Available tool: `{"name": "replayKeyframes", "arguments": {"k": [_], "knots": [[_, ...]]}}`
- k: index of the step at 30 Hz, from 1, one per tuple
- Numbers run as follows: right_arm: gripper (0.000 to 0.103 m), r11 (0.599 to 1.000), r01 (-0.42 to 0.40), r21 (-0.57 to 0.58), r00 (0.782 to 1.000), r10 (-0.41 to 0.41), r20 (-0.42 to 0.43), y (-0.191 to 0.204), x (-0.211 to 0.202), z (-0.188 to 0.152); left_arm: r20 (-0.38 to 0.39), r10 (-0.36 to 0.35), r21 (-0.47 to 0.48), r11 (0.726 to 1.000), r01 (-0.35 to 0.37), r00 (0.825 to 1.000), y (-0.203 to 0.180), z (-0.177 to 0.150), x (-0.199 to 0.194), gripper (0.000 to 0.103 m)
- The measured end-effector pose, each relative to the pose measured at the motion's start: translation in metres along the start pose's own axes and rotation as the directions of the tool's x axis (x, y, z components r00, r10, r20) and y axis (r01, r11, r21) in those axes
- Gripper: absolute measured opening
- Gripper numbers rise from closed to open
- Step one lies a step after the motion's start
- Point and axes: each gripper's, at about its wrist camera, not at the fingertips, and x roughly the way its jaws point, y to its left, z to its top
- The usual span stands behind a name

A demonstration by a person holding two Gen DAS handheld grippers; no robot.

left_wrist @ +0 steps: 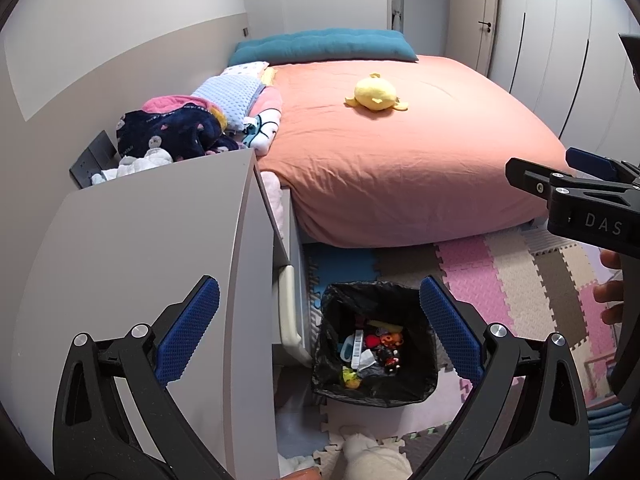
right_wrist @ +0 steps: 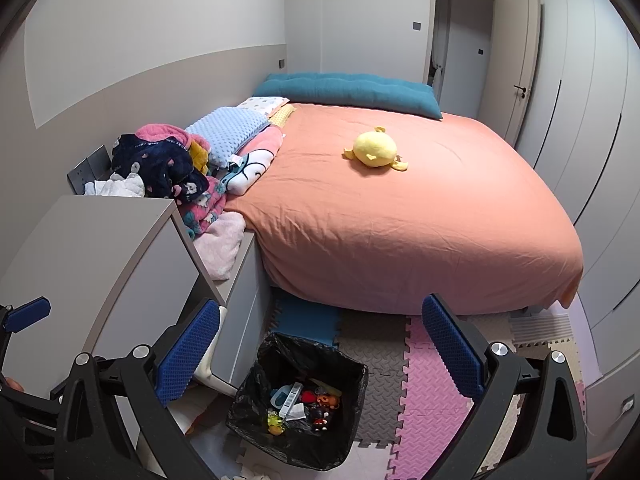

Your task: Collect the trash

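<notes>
Both wide open, nothing held: left tongs [left_wrist: 320, 336] and right tongs [right_wrist: 320, 352]. Down on the floor by the bed [right_wrist: 400, 216], a black bin [left_wrist: 374, 344] with trash [left_wrist: 372, 350] inside.

It was a home bedroom, probably a child's. A bed [right_wrist: 400, 220] with a salmon cover filled the view toward 12 o'clock, a yellow plush toy [right_wrist: 376, 150] on it, folded blankets [right_wrist: 224, 140] at 10 o'clock. Foam puzzle mats [right_wrist: 428, 392] covered the floor, wardrobe doors [right_wrist: 592, 128] at 2 o'clock.
</notes>
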Motion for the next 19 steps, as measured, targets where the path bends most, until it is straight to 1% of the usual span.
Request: {"name": "replayKeyframes", "arguments": {"k": [6,11,16,19], "knots": [[0.100,1.000,0.003,-0.002,1.000,-0.003,-0.002,-0.0008,0.0002,-0.0011,-0.008,-0.007,-0.007,1.000,0.007,1.000,0.0019,-0.0007,0.0022,0.097],[0.100,1.000,0.003,0.002,1.000,-0.003,0.001,-0.0031,0.0002,-0.0022,0.013,-0.009,0.017,1.000,0.009,1.000,-0.0020,-0.0021,0.0002,0.097],[0.100,1.000,0.008,0.005,1.000,-0.008,-0.001,-0.0039,0.0005,-0.0038,-0.011,-0.038,0.003,0.999,0.038,0.999,-0.0022,-0.0004,0.0034,0.097],[0.100,1.000,0.009,0.004,1.000,-0.009,-0.001,-0.0039,0.0005,-0.0040,-0.010,-0.037,0.006,0.999,0.037,0.999,-0.0015,-0.0010,0.0041,0.097]]}}
